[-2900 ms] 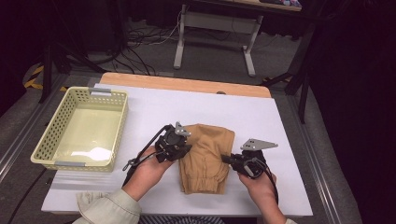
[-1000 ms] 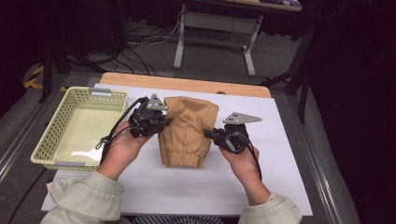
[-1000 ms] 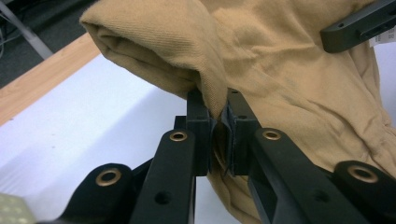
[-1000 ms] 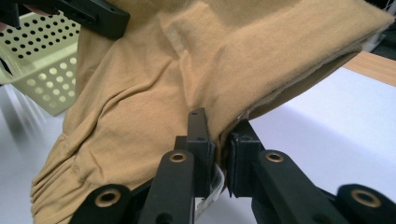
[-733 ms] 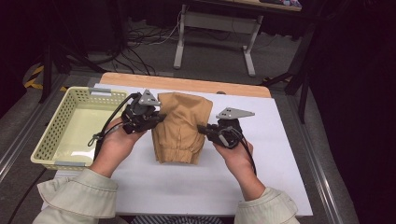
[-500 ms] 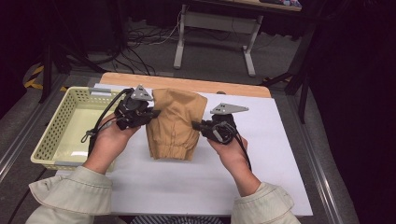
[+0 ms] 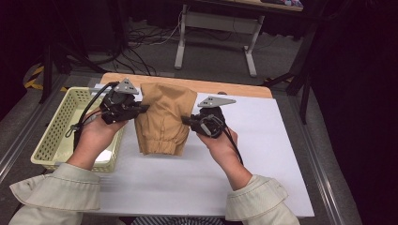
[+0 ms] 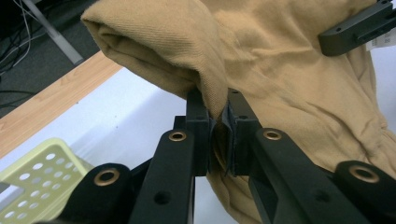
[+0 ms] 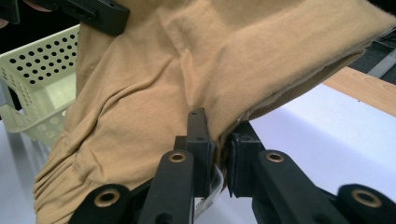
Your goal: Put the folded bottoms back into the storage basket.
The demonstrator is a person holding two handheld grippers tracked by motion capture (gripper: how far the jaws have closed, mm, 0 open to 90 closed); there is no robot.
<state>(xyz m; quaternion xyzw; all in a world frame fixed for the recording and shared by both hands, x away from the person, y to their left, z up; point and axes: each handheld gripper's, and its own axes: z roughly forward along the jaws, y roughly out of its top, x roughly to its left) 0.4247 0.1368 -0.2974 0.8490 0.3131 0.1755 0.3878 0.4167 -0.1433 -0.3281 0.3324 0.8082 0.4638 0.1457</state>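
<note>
A folded tan garment (image 7: 164, 117) hangs lifted between my two grippers, its lower end trailing onto the white table cover (image 7: 263, 150). My left gripper (image 7: 143, 108) is shut on the garment's left edge, and in the left gripper view the cloth (image 8: 280, 70) is pinched between the black jaws at the left gripper (image 8: 218, 121). Across from it, my right gripper (image 7: 185, 121) is shut on the right edge; the right gripper view shows the fabric (image 9: 187, 70) clamped at the right gripper (image 9: 219, 140). A yellow perforated basket (image 7: 56, 136) stands at the left, partly under my left hand.
The wooden table edge (image 7: 225, 89) runs along the back. A desk frame and cables (image 7: 211, 42) stand on the floor beyond. White cover stretches bare to the right and front. The basket's wall (image 9: 42, 70) shows behind the garment in the right gripper view.
Both grippers have carried the garment up off the table and to the left, toward the basket. The left hand now reaches over the basket's right rim.
</note>
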